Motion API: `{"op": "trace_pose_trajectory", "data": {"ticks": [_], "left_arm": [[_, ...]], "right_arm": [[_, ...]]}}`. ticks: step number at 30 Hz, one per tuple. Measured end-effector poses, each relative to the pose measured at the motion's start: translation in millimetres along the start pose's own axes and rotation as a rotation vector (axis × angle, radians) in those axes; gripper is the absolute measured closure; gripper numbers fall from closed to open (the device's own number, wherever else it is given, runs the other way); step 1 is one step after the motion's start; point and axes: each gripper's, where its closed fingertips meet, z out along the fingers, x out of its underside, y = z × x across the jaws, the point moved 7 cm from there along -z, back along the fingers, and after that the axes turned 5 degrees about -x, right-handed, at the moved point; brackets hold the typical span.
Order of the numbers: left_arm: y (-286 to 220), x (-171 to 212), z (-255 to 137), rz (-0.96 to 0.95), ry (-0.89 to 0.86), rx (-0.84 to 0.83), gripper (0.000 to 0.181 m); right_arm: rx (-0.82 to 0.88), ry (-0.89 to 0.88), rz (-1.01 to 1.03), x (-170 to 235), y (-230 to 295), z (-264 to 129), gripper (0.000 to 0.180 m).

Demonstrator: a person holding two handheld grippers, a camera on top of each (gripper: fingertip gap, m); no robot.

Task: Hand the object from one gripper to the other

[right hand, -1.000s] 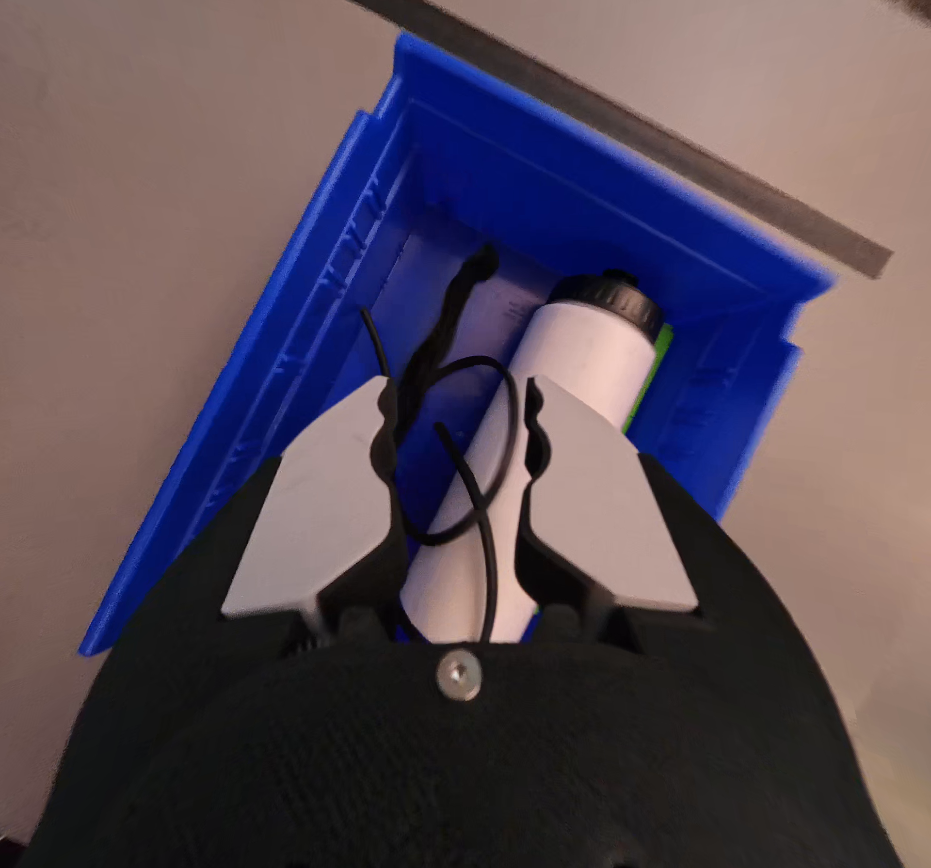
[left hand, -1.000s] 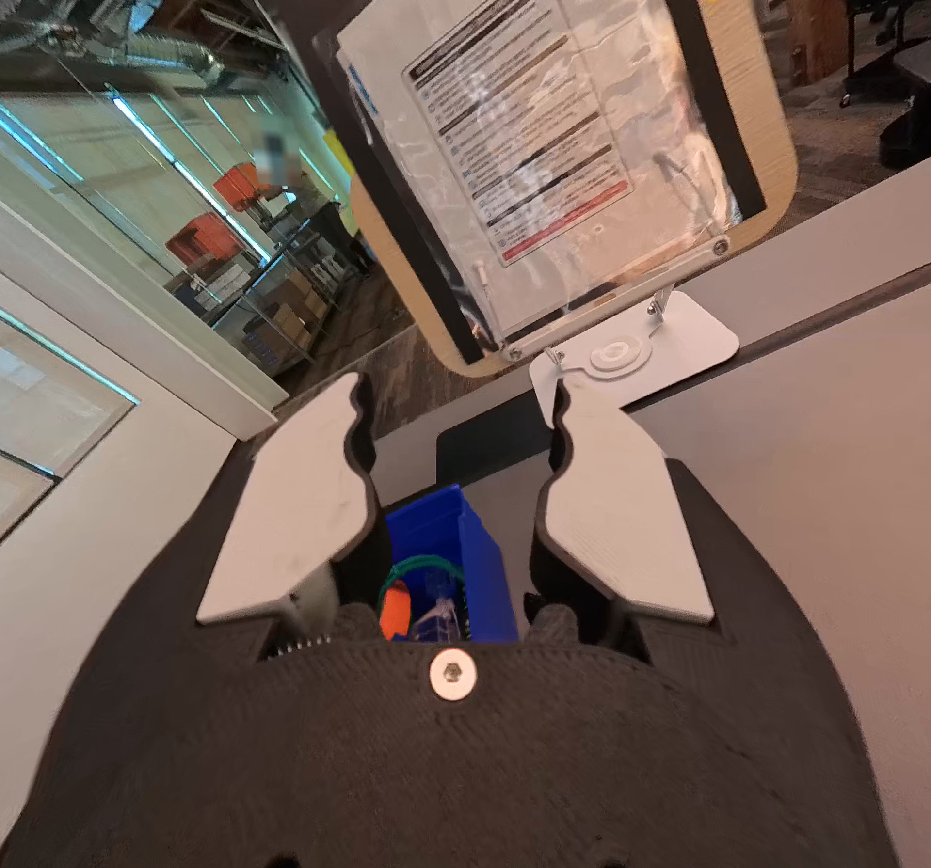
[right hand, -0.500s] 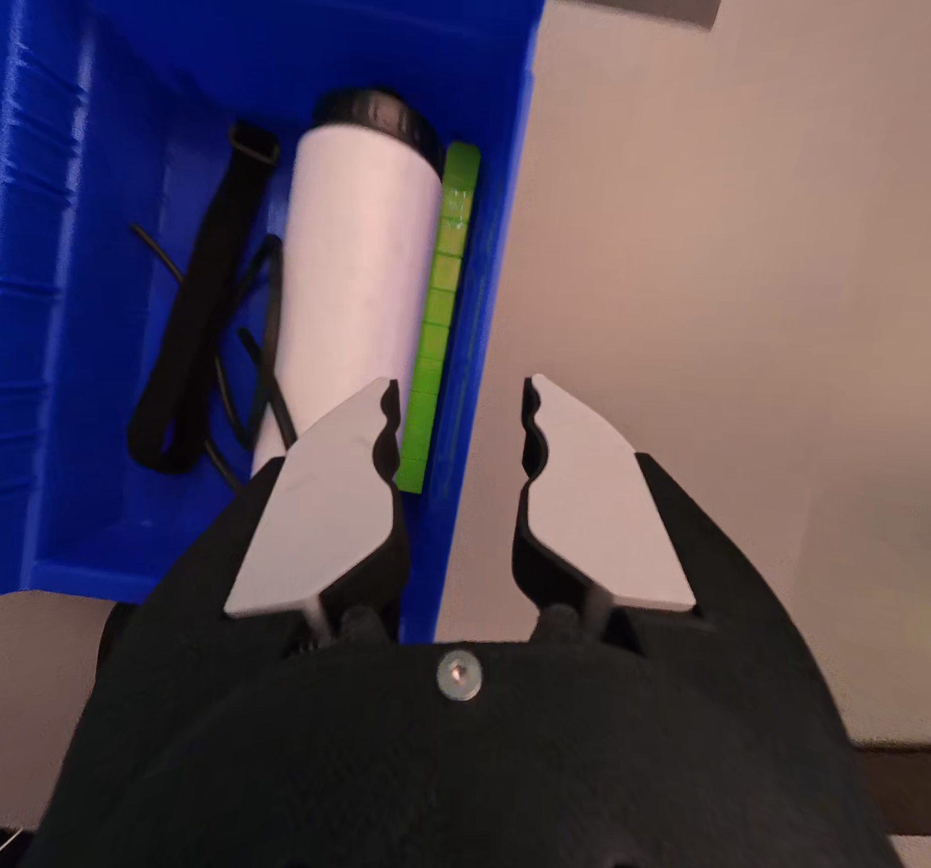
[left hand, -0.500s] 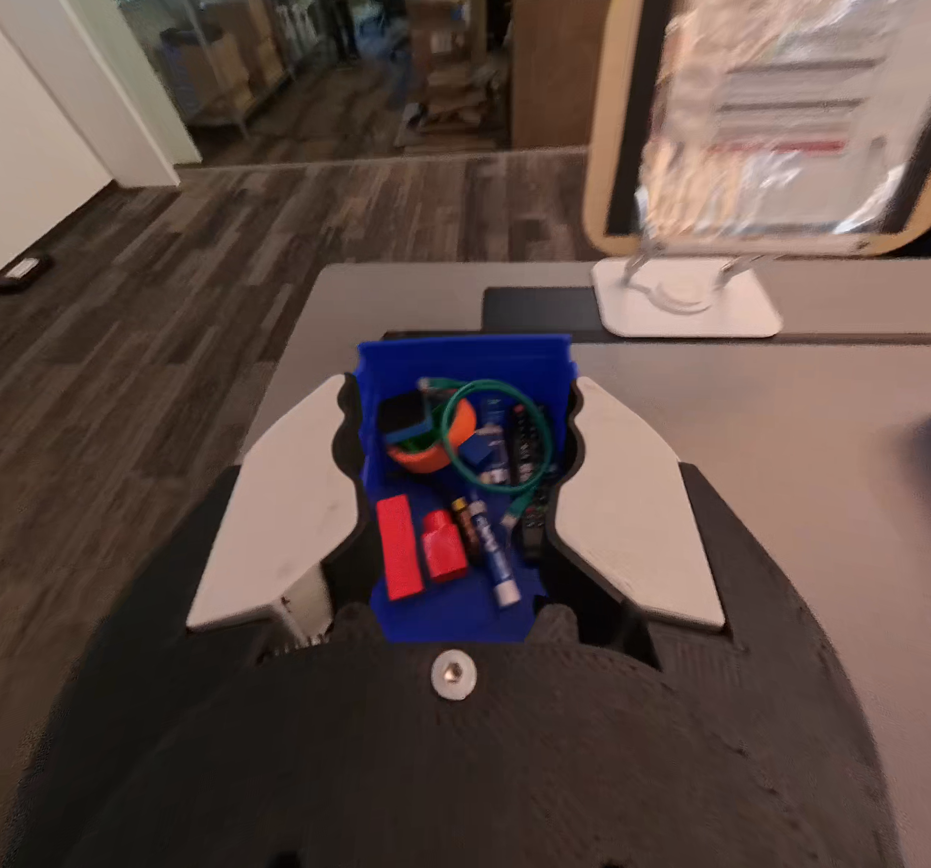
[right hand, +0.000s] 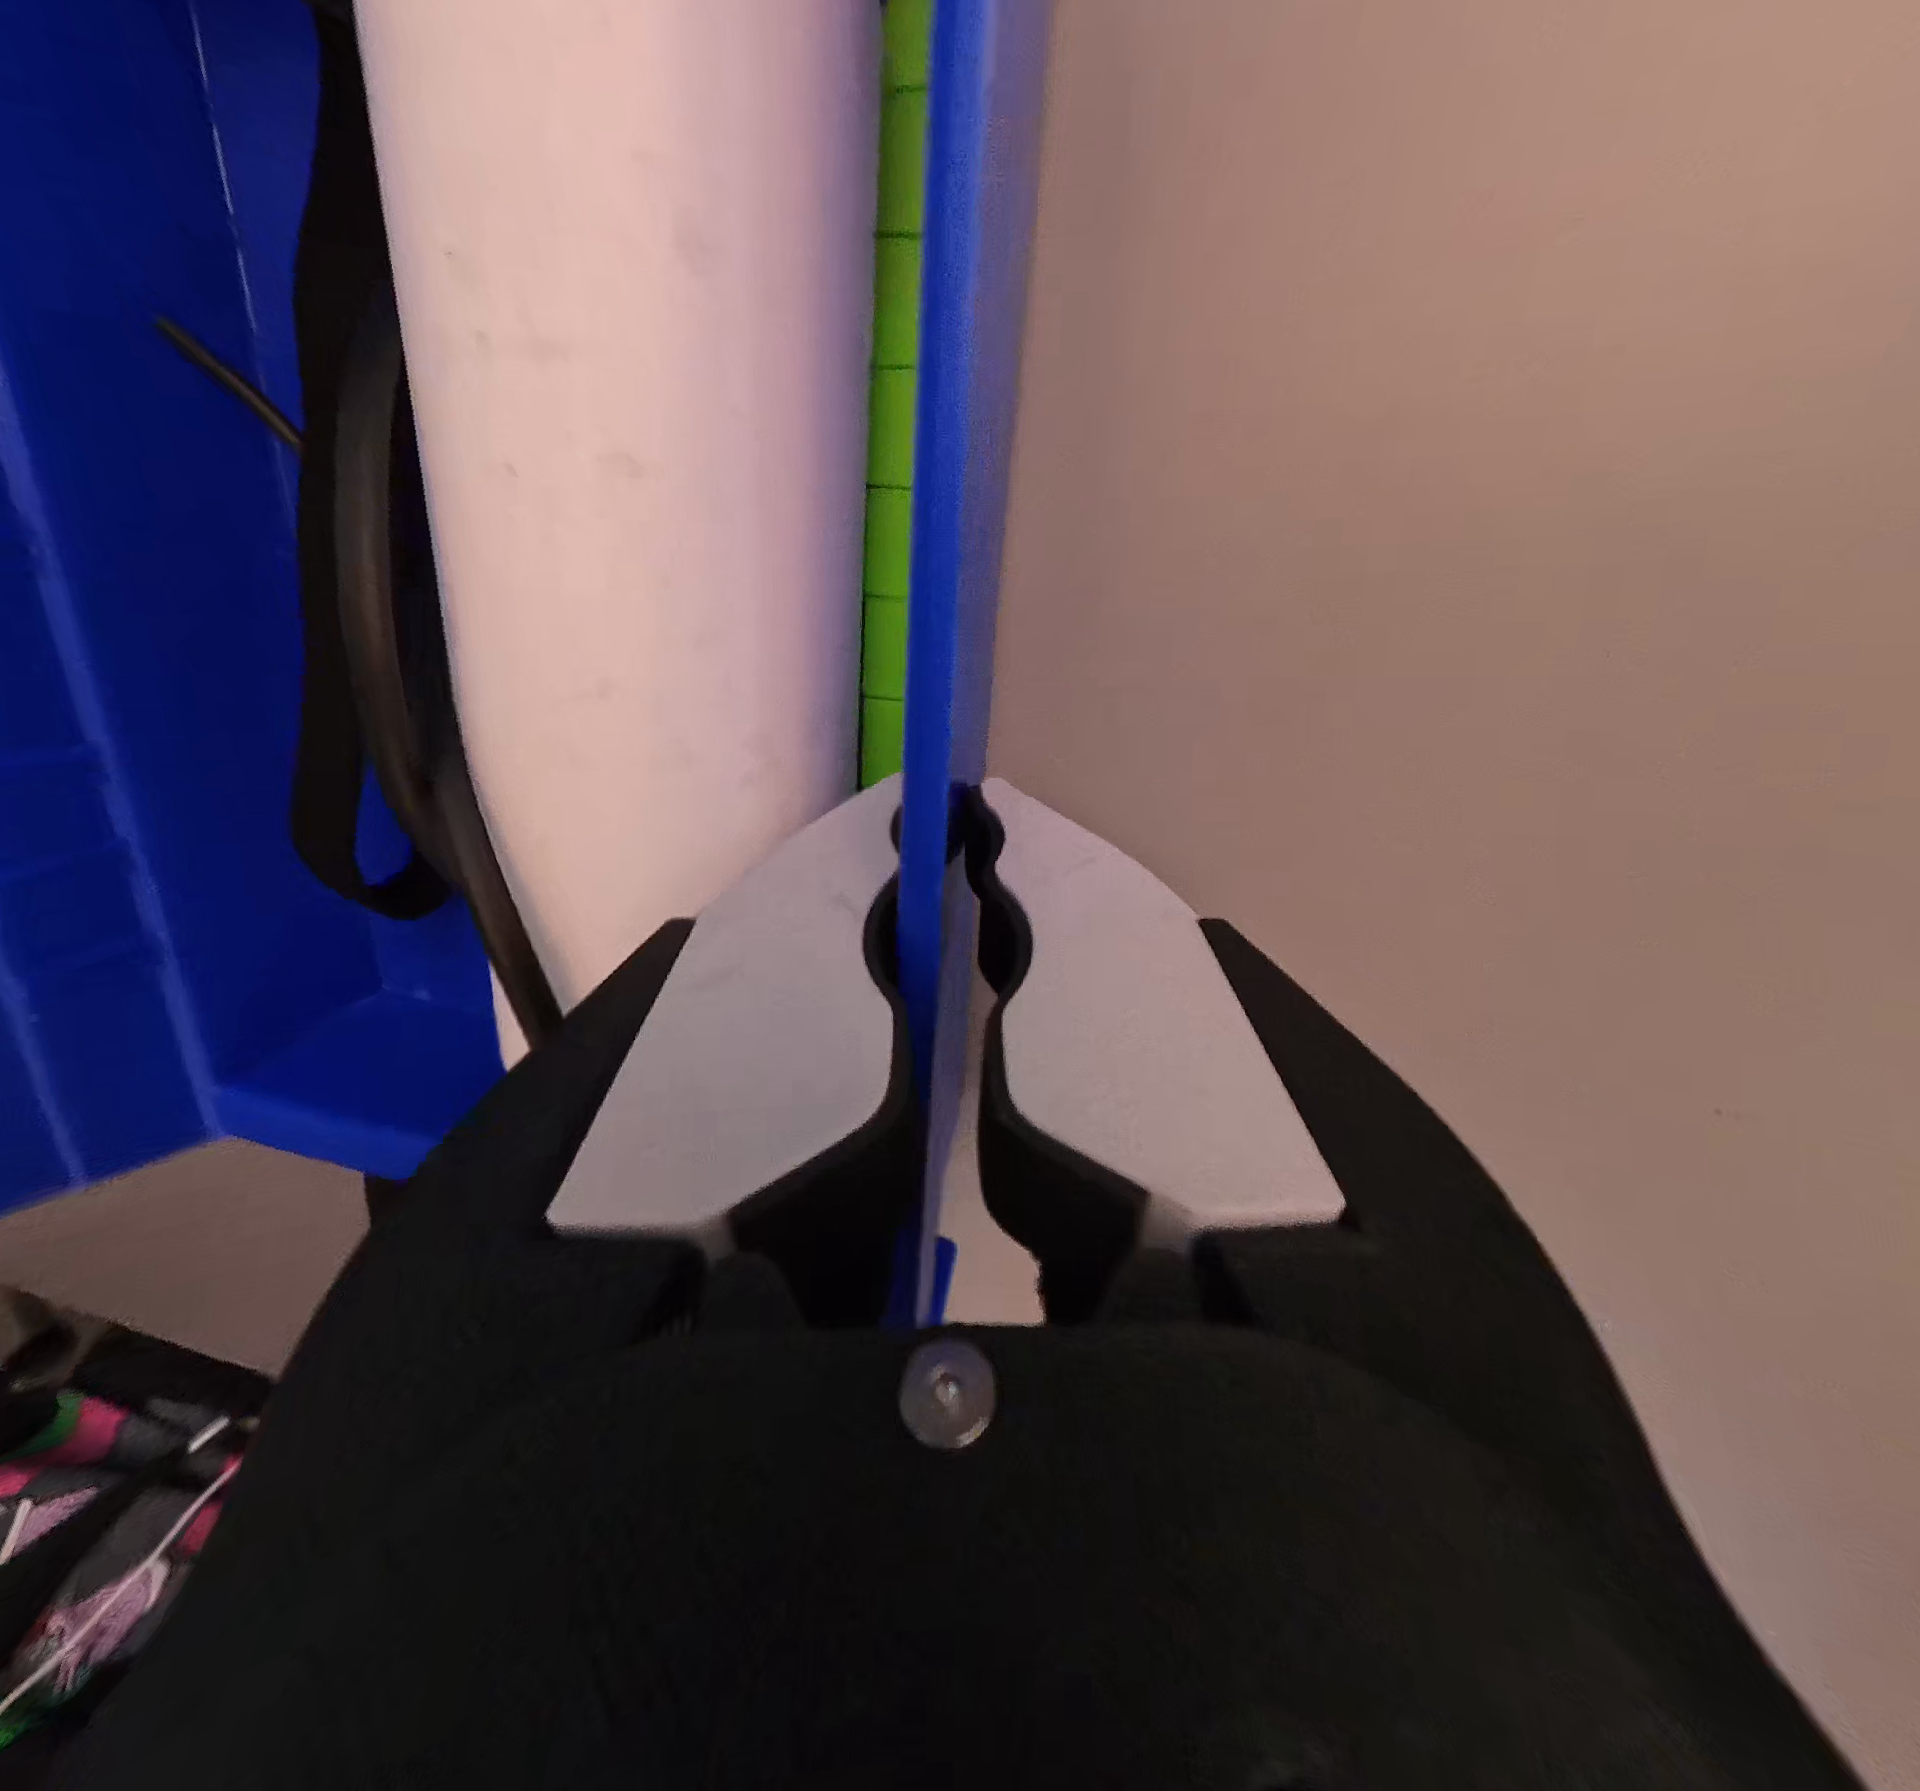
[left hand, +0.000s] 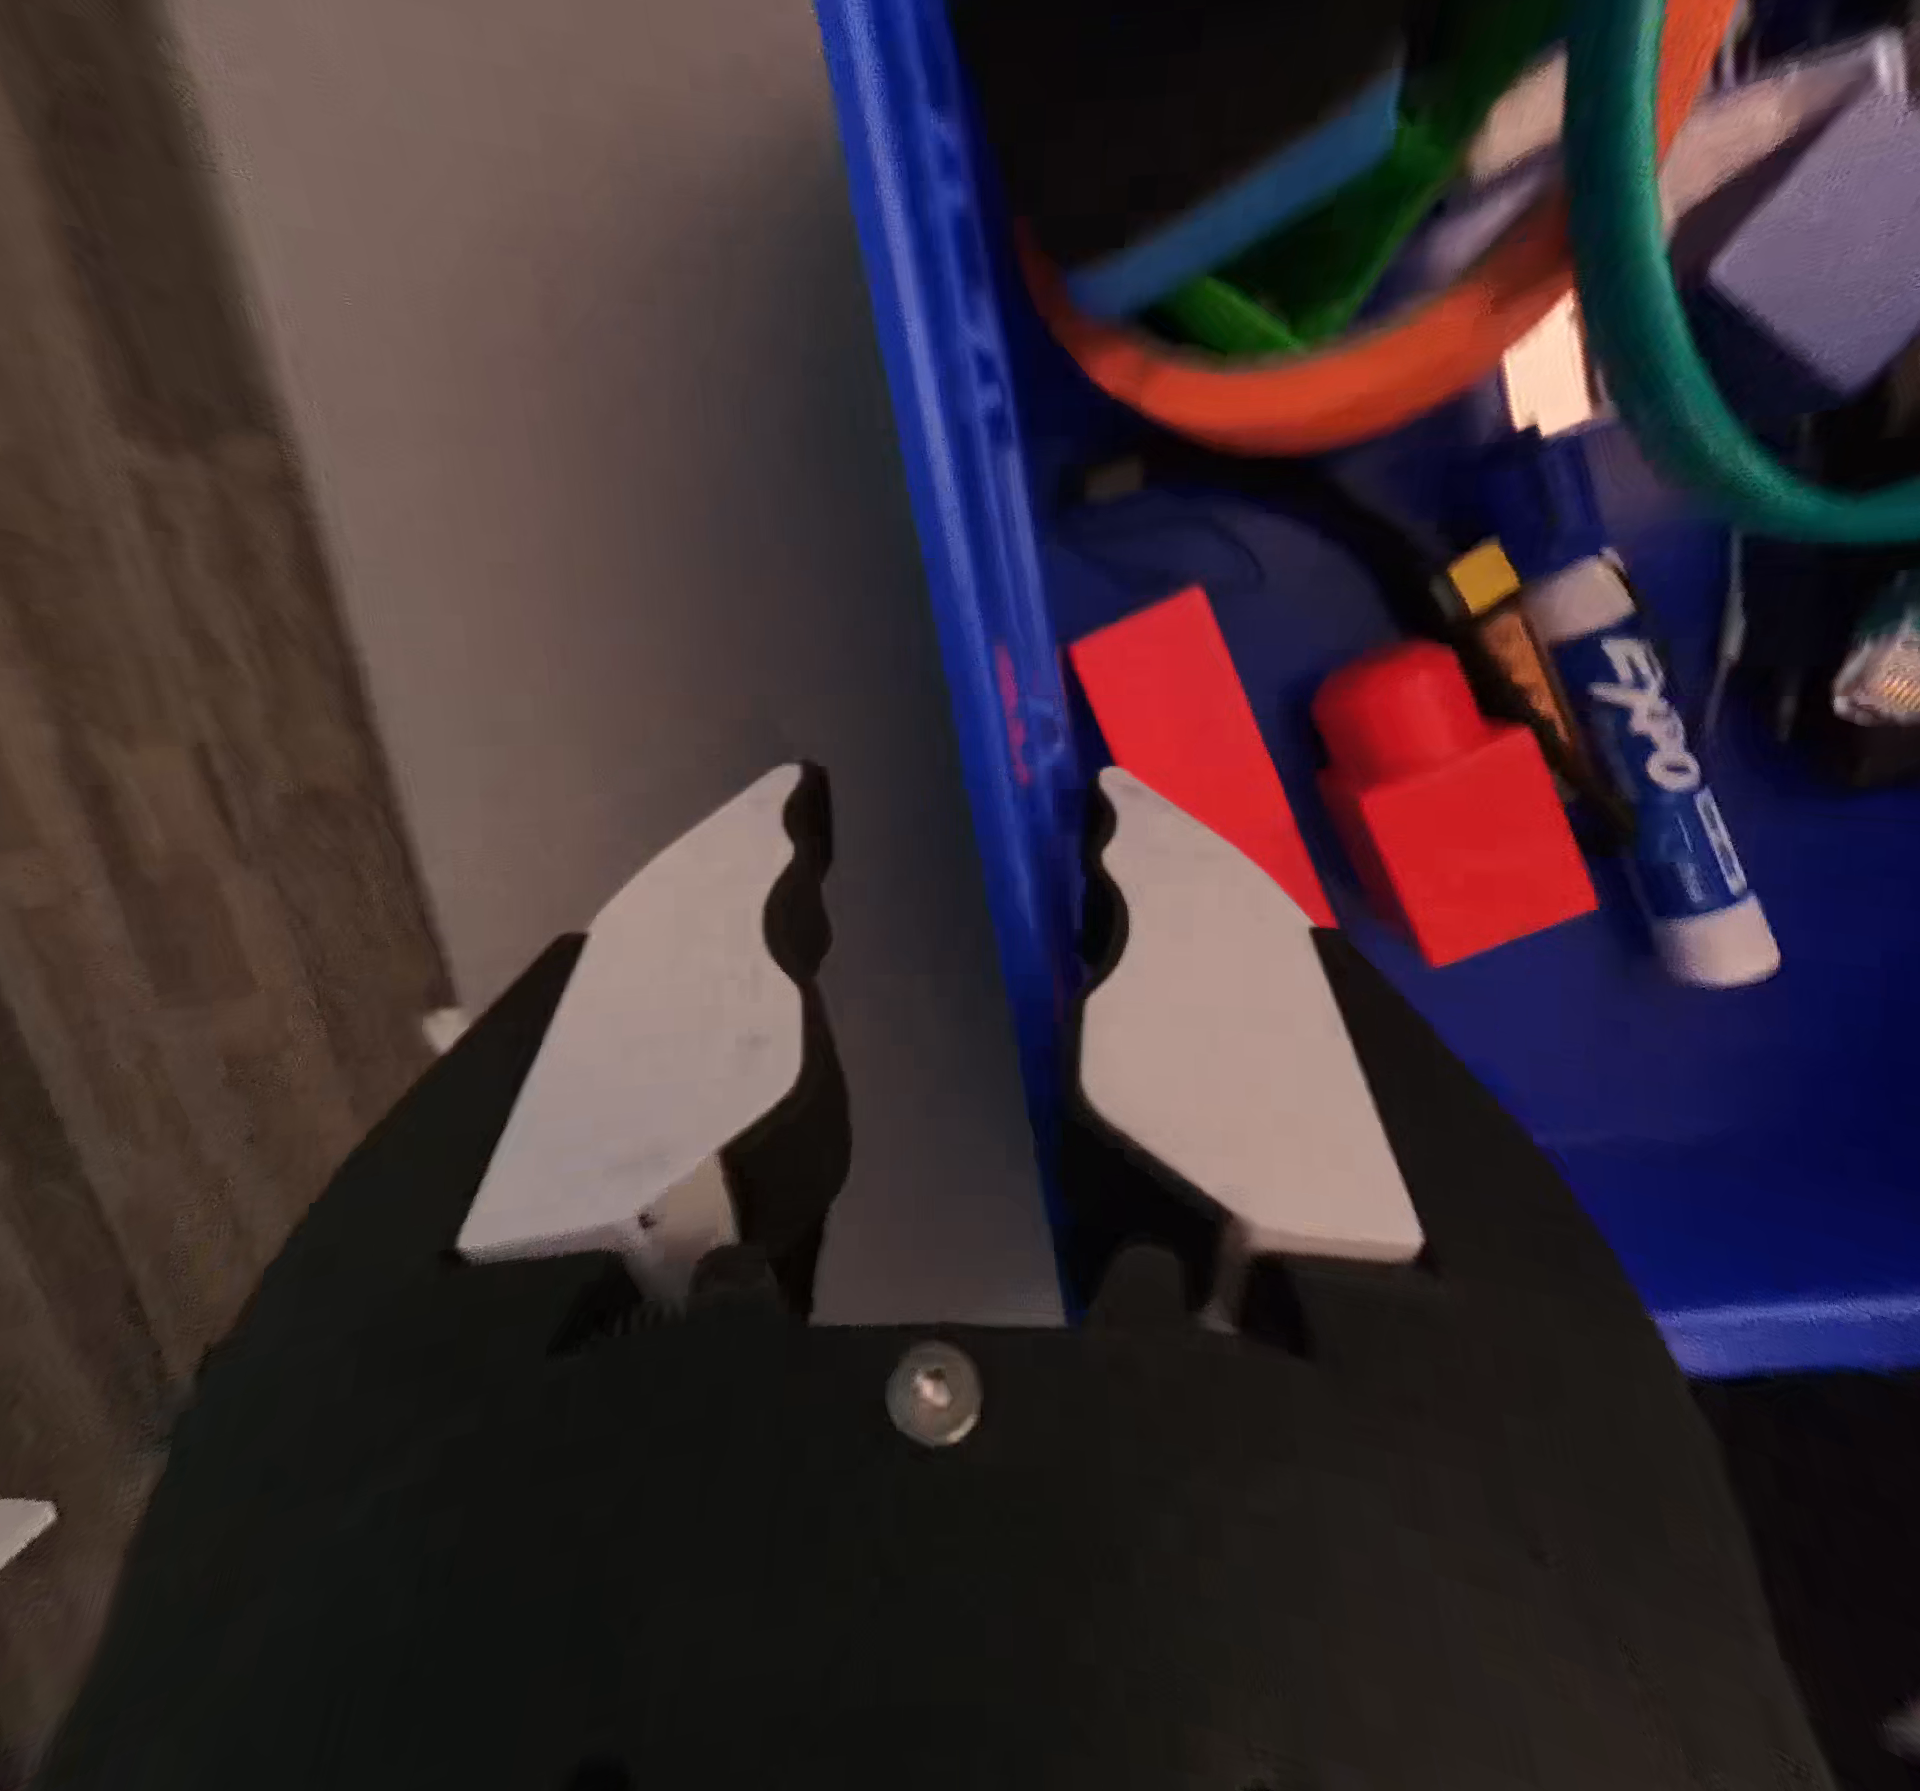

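My left gripper is open and straddles the left wall of a blue bin, its right finger inside the bin over a flat red block. That bin also holds a red brick, a blue-and-white marker, an orange ring and a green cable. My right gripper is shut on the thin right wall of a blue bin. This bin holds a white bottle, a green strip and a black strap.
Grey table lies left of the left-view bin, with wood floor beyond its edge. Beige table lies right of the right-view bin. A pink, green and black patterned thing shows at the lower left.
My left gripper dropped close to its bin and shifted to the left wall. My right gripper moved in and shut on the right wall of its bin.
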Motion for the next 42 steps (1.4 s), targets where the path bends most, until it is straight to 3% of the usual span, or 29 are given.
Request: {"op": "trace_pose_trajectory", "data": {"ticks": [1,2,6,15,18,21,23,26,28,30,32,35,39,42], "left_arm": [[-4,0,3,-0.012,0.025,0.092,0.149],[-5,-2,3,-0.051,0.032,0.166,0.175],[9,-4,8,-0.197,0.039,0.236,0.176],[30,-4,6,-0.198,0.02,0.2,0.176],[44,-7,-25,-0.278,-0.199,0.182,0.152],[51,-9,-92,-0.331,-0.509,0.182,0.126],[45,-8,-154,-0.303,-0.732,0.164,0.119],[26,0,-248,-0.252,-1.026,0.065,0.104],[4,5,-301,-0.211,-1.177,-0.004,0.1],[-27,5,-342,-0.13,-1.232,-0.022,0.094],[-63,1,-367,-0.046,-1.197,-0.01,0.069],[-115,-15,-394,0.06,-1.206,0.019,0.057],[-179,-51,-397,0.102,-1.181,0.059,0.046],[-217,-85,-367,0.09,-1.12,0.015,0.04]], "right_arm": [[0.008,-0.014,0.015,0,-4,-1,0.173],[0.014,-0.024,0.026,1,-8,-3,0.174],[0.015,-0.038,0.071,9,-20,-9,0.174],[0.029,-0.077,0.086,10,-28,-14,0.17],[0.066,-0.15,0.106,12,-30,-28,0.149],[0.167,-0.308,0.126,15,-19,-73,0.145],[0.26,-0.531,0.088,15,3,-121,0.138],[0.378,-0.999,-0.07,16,63,-203,0.126],[0.355,-1.295,-0.218,22,118,-248,0.113],[0.254,-1.477,-0.371,28,175,-283,0.111],[0.107,-1.507,-0.508,34,231,-303,0.111],[0.027,-1.449,-0.639,35,301,-315,0.099],[0.107,-1.381,-0.655,13,358,-305,0.069],[0.182,-1.283,-0.612,-15,376,-267,0.057]]}}
